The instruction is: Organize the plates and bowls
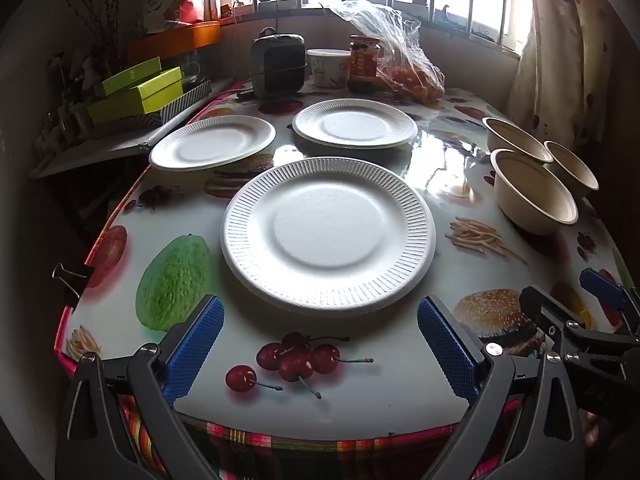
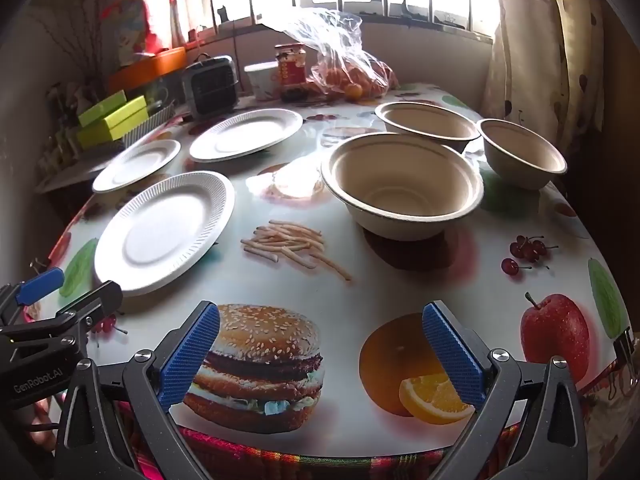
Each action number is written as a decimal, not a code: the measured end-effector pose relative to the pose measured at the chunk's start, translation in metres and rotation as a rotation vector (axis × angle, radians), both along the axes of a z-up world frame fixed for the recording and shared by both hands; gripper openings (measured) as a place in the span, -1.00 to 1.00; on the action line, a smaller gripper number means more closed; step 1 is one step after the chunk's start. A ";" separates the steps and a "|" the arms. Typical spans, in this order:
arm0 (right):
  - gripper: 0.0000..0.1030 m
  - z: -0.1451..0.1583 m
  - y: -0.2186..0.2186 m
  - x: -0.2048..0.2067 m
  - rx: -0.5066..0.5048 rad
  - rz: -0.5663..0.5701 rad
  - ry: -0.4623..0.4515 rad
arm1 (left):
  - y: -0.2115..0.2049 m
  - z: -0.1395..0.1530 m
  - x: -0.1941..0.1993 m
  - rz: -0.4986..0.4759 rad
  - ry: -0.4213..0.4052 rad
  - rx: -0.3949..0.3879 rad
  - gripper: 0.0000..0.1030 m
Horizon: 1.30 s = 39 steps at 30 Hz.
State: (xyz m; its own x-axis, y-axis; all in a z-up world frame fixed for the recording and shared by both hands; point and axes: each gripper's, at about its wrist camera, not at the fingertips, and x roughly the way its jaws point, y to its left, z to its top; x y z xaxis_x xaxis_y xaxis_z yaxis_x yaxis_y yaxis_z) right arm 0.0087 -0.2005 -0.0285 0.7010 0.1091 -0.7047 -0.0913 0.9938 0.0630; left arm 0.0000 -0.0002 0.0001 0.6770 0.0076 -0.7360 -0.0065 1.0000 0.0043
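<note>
Three white paper plates lie apart on the printed tablecloth: a near plate (image 1: 328, 232) (image 2: 166, 230), a far left plate (image 1: 212, 142) (image 2: 136, 164) and a far middle plate (image 1: 354, 122) (image 2: 246, 134). Three beige bowls stand upright on the right: a near bowl (image 2: 402, 186) (image 1: 534, 192), a far bowl (image 2: 428, 122) (image 1: 516, 138) and a rightmost bowl (image 2: 520, 152) (image 1: 572, 168). My left gripper (image 1: 320, 350) hangs open just short of the near plate, nothing between its blue pads. My right gripper (image 2: 320, 356) is open over the table's front edge, well short of the near bowl.
At the back stand a small dark heater (image 1: 278, 64), a white tub (image 1: 328, 66), a jar (image 1: 364, 64) and a plastic bag of oranges (image 1: 408, 68). Green boxes (image 1: 140, 90) sit on a shelf at the left. A curtain (image 2: 552, 40) hangs on the right. Binder clips (image 1: 70, 284) pin the cloth.
</note>
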 end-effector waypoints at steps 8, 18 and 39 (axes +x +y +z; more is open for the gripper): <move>0.99 0.001 0.000 0.001 0.015 0.010 -0.005 | 0.004 0.000 0.002 0.003 0.003 -0.015 0.90; 0.99 0.005 0.002 0.000 0.025 0.039 -0.047 | 0.002 0.006 -0.001 0.016 -0.007 -0.020 0.90; 0.99 0.006 0.006 0.000 0.004 0.031 -0.035 | 0.001 0.006 0.001 0.010 -0.023 -0.007 0.90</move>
